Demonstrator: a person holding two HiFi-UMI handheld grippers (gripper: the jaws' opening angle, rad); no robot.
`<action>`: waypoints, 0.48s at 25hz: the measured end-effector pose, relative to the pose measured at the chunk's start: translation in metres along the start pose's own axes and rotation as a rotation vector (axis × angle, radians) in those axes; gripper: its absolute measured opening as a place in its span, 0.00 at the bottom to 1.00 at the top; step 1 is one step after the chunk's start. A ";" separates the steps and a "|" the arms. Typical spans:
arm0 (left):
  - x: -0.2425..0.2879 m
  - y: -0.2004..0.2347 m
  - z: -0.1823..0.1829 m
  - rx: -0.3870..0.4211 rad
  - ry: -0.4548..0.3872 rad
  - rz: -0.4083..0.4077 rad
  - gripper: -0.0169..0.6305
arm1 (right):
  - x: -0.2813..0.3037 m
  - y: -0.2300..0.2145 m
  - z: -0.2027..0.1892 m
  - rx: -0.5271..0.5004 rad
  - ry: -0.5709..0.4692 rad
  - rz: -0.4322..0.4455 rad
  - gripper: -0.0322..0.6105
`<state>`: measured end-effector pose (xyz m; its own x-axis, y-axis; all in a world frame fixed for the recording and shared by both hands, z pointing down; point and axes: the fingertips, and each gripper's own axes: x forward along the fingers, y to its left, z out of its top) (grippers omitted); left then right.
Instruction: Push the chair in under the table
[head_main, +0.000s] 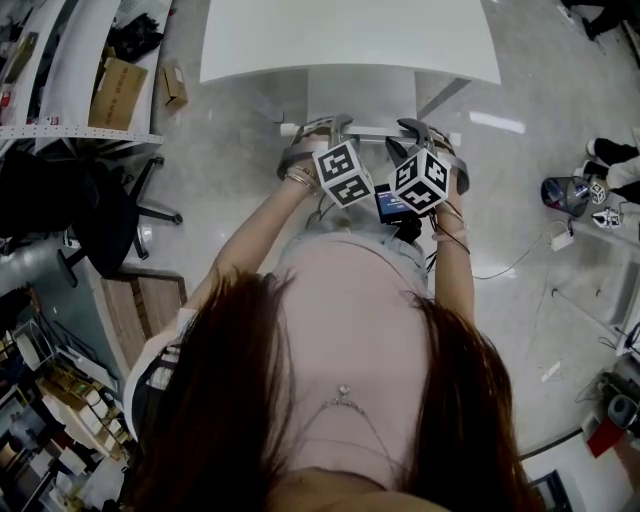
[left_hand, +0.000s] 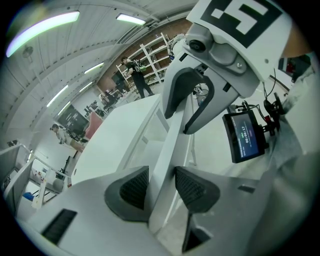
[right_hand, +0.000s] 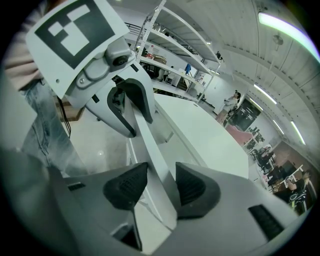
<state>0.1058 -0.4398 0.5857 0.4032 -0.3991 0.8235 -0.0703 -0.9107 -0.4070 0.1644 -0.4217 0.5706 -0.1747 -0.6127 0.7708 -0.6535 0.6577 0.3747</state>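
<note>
Two pairs of jaws, on the left gripper (left_hand: 161, 187) and right gripper (right_hand: 160, 187), pinch the chair (left_hand: 172, 140) by its white top rail, held so to push it under the table (head_main: 350, 40) just beyond them.

A glossy grey floor (head_main: 240, 150) holds a black office chair (head_main: 105, 218) beside shelving (head_main: 62, 62).

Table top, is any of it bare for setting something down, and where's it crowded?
The visible table top is all bare. The floor is free between the chair and the black office chair. Crowded: left hand-held gripper and right hand-held gripper clamp the chair's back rail.
</note>
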 end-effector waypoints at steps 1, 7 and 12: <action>0.001 0.000 0.000 0.001 -0.001 0.000 0.28 | 0.000 -0.001 0.000 0.001 0.001 0.000 0.33; 0.004 0.006 0.007 0.003 -0.004 0.007 0.28 | 0.001 -0.010 -0.002 0.004 0.002 -0.001 0.33; 0.013 0.016 0.012 0.001 -0.001 0.008 0.28 | 0.008 -0.022 -0.003 0.007 0.003 0.006 0.33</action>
<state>0.1205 -0.4582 0.5852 0.4035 -0.4061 0.8199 -0.0727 -0.9075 -0.4137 0.1793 -0.4401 0.5704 -0.1766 -0.6074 0.7745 -0.6576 0.6583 0.3664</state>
